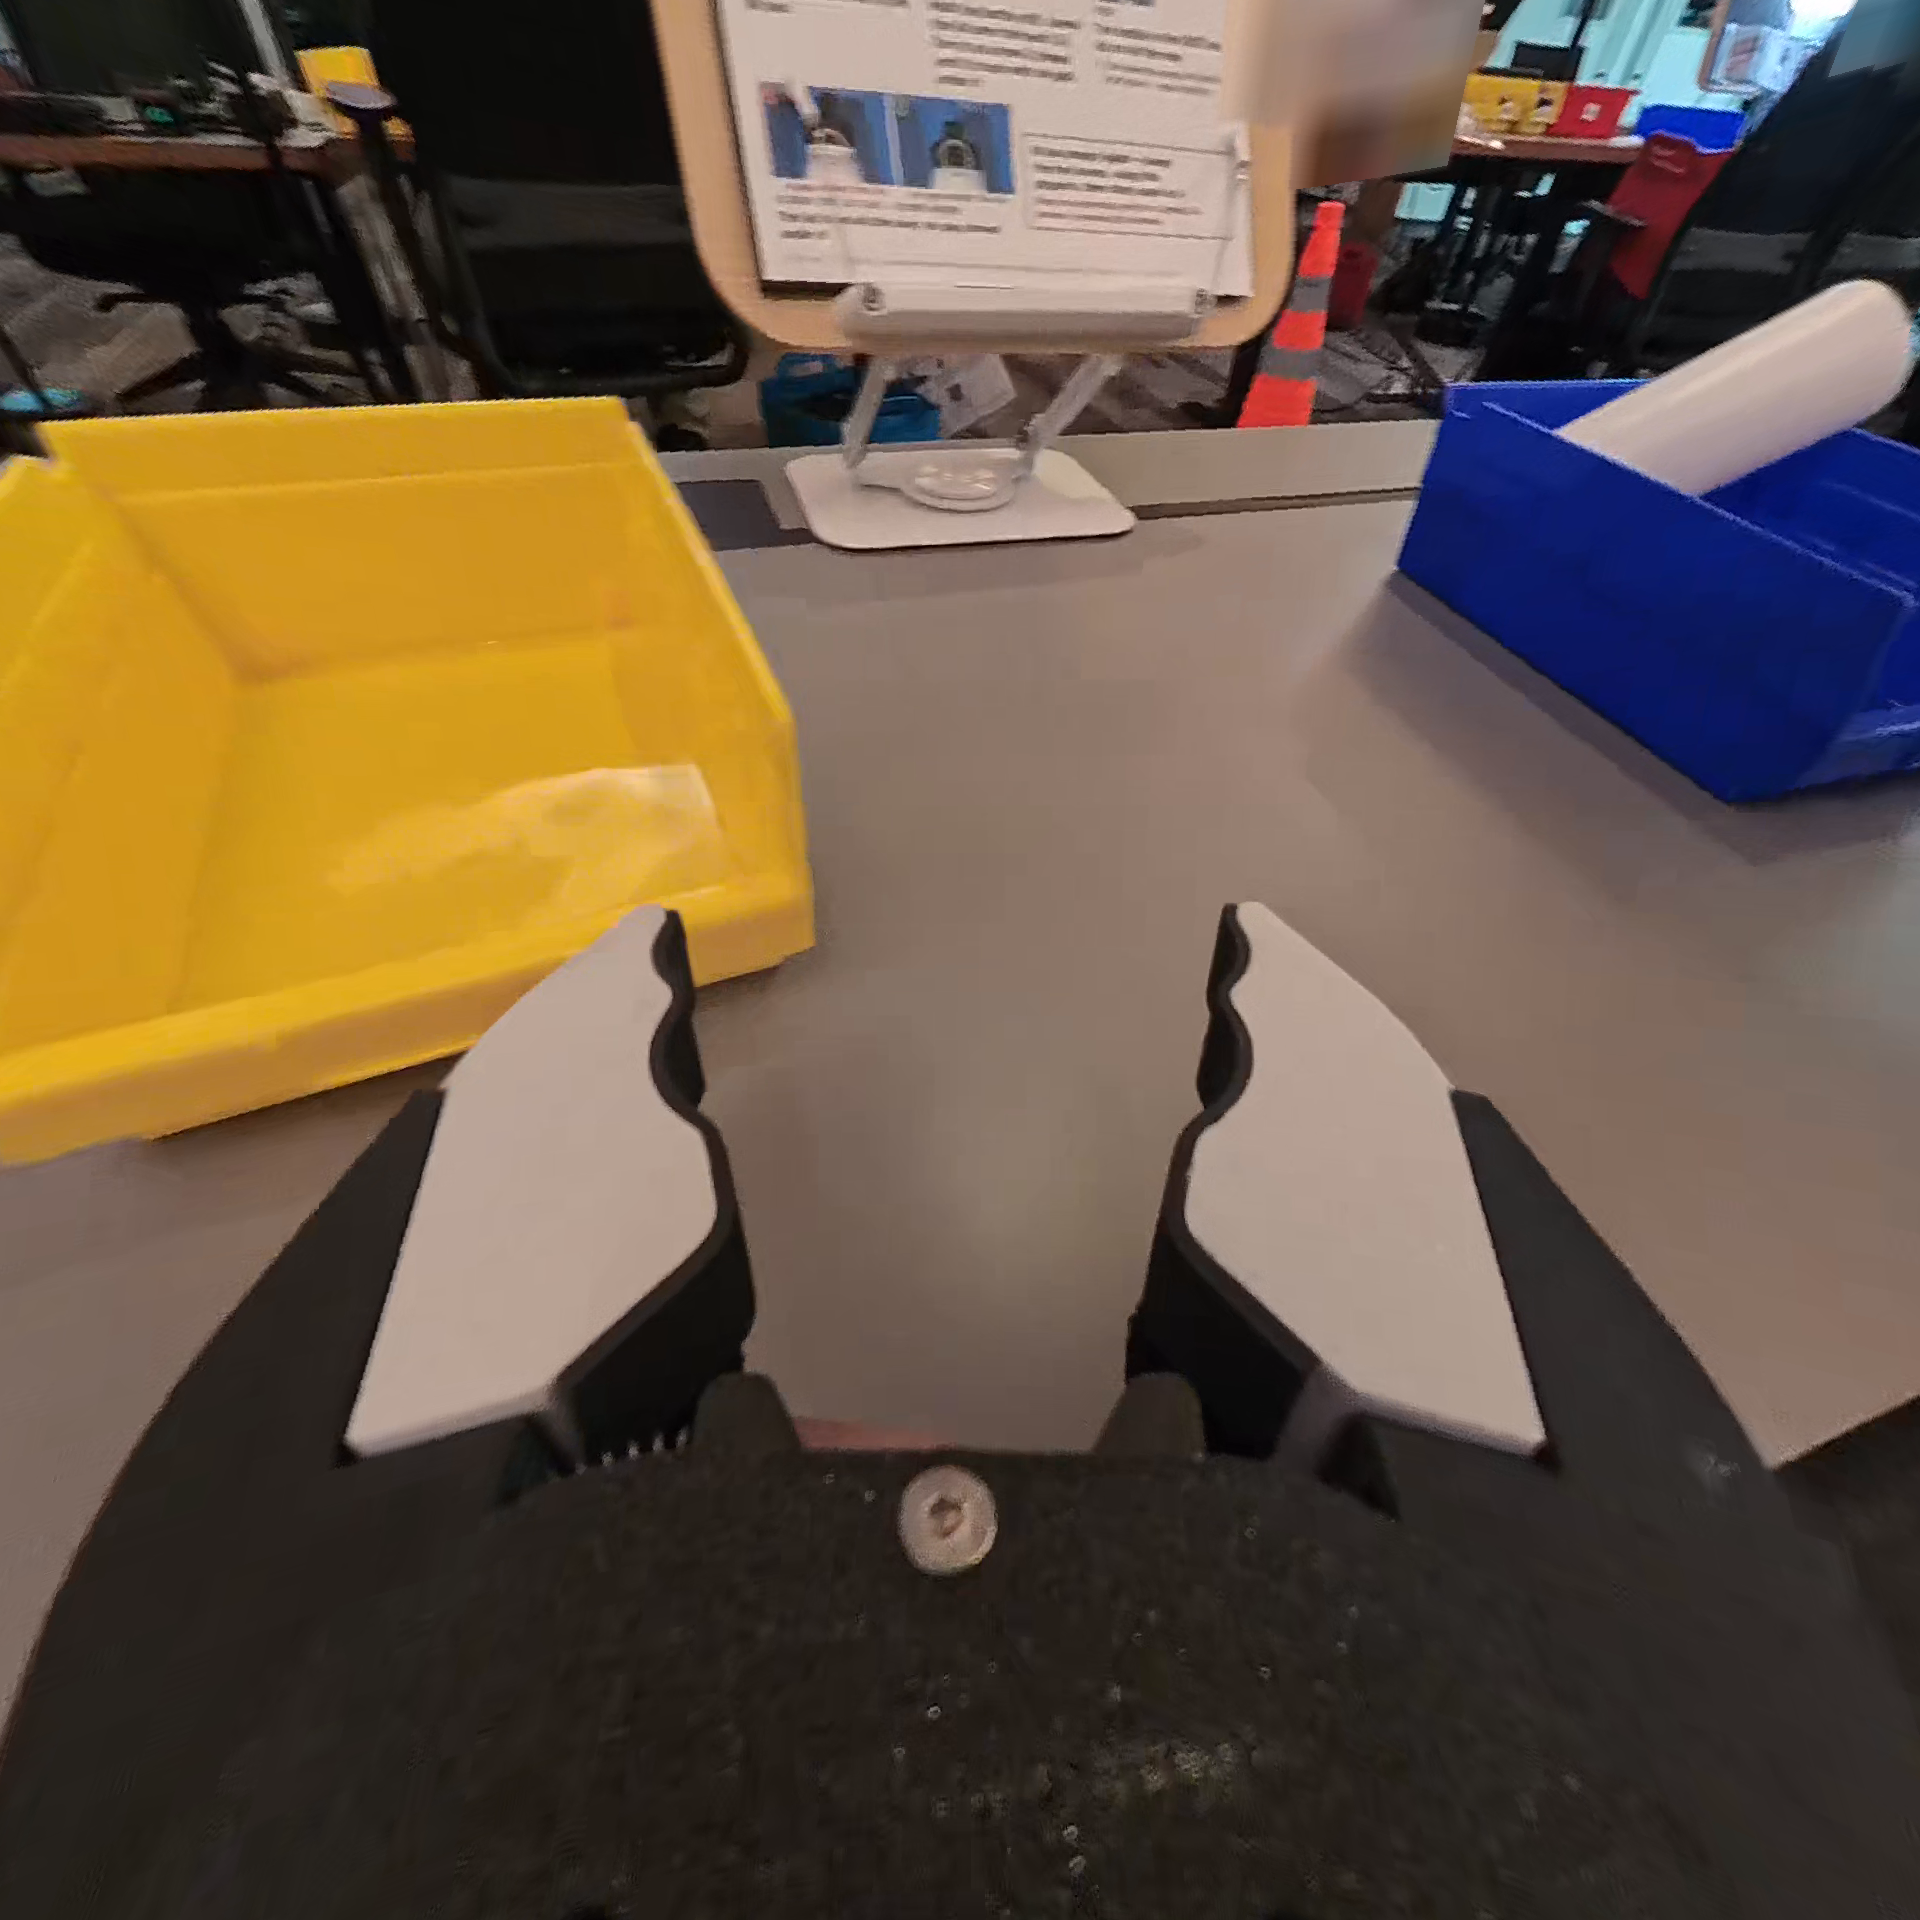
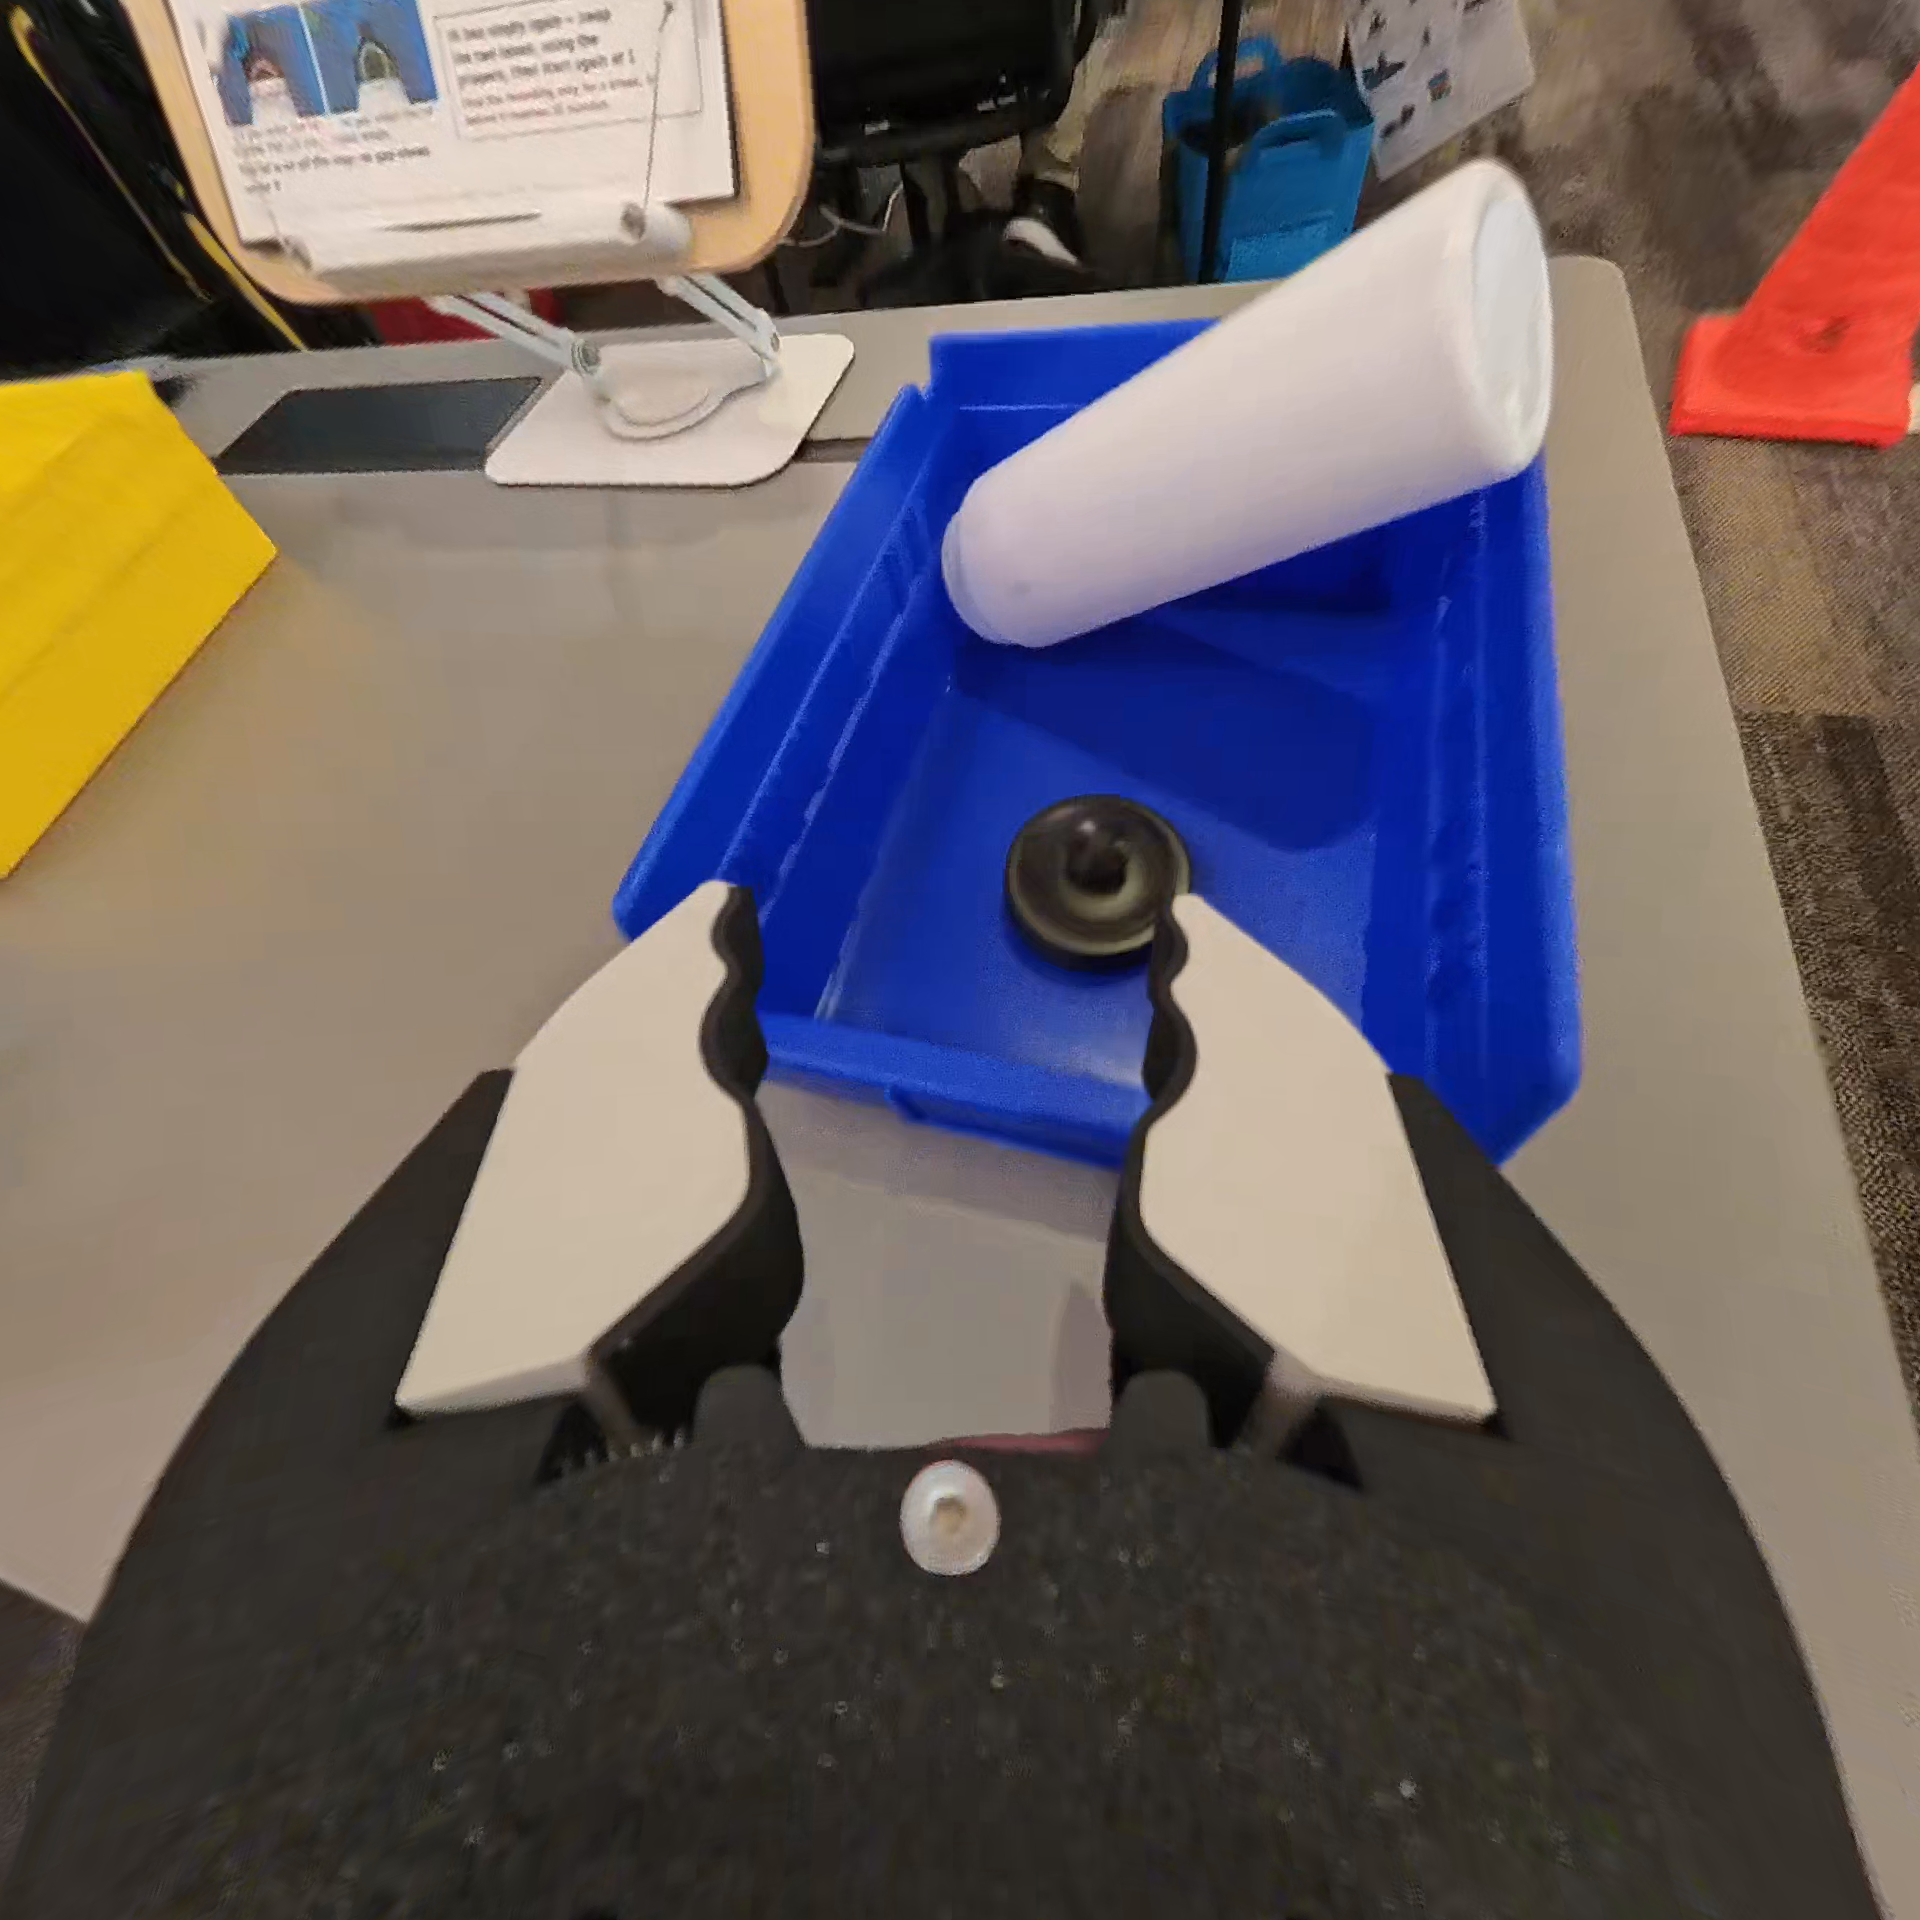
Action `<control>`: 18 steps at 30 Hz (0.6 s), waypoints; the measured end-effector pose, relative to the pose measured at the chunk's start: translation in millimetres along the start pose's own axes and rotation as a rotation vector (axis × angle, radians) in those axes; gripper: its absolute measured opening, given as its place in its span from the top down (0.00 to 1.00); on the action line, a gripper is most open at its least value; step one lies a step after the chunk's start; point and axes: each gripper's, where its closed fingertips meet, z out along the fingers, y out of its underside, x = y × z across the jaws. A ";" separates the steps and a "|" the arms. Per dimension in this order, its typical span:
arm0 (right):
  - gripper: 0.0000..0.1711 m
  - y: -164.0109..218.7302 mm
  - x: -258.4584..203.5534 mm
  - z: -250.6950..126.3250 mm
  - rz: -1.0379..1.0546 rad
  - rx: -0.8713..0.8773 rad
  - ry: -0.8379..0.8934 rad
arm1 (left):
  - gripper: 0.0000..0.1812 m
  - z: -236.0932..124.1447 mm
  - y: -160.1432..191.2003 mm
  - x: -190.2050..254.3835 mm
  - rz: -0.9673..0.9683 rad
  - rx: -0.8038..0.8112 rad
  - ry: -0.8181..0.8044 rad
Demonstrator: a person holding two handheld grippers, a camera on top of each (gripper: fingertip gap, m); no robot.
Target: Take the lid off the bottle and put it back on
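Observation:
A white bottle (image 2: 1247, 416) lies tilted in a blue bin (image 2: 810, 717), its far end propped on the bin's back rim; it also shows in the left wrist view (image 1: 1745, 384). A black round lid (image 2: 1091, 883) lies on the bin floor, apart from the bottle. My right gripper (image 2: 951, 914) is open and empty, hovering just over the bin's near wall, with the lid close to its right fingertip. My left gripper (image 1: 951, 914) is open and empty over bare grey table, between the yellow bin and the blue bin (image 1: 1662, 613).
A yellow bin (image 1: 343, 727) stands at the left, also showing in the right wrist view (image 2: 94, 582). A document stand with a printed sheet (image 1: 987, 208) is at the table's back edge. An orange cone (image 1: 1299, 322) stands on the floor beyond. The table's right edge (image 2: 1704, 727) lies near the blue bin.

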 end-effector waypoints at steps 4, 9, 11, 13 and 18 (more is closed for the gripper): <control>0.55 53.0 -10.9 -15.7 -0.068 0.057 0.127 | 0.50 0.7 13.9 -39.7 -0.004 -0.051 -0.074; 0.59 59.8 -28.5 -30.8 0.014 0.149 0.083 | 0.51 12.5 27.3 -50.8 -0.159 -0.095 -0.033; 0.59 55.0 -20.3 -35.0 -0.013 0.186 0.137 | 0.53 13.6 26.8 -53.8 -0.136 -0.092 -0.055; 0.61 60.8 -7.3 -35.4 -0.044 0.182 0.201 | 0.54 13.8 25.8 -54.3 -0.112 -0.088 -0.072; 0.61 68.3 5.7 -31.0 0.016 0.156 0.206 | 0.54 11.6 26.4 -49.6 -0.078 -0.090 -0.069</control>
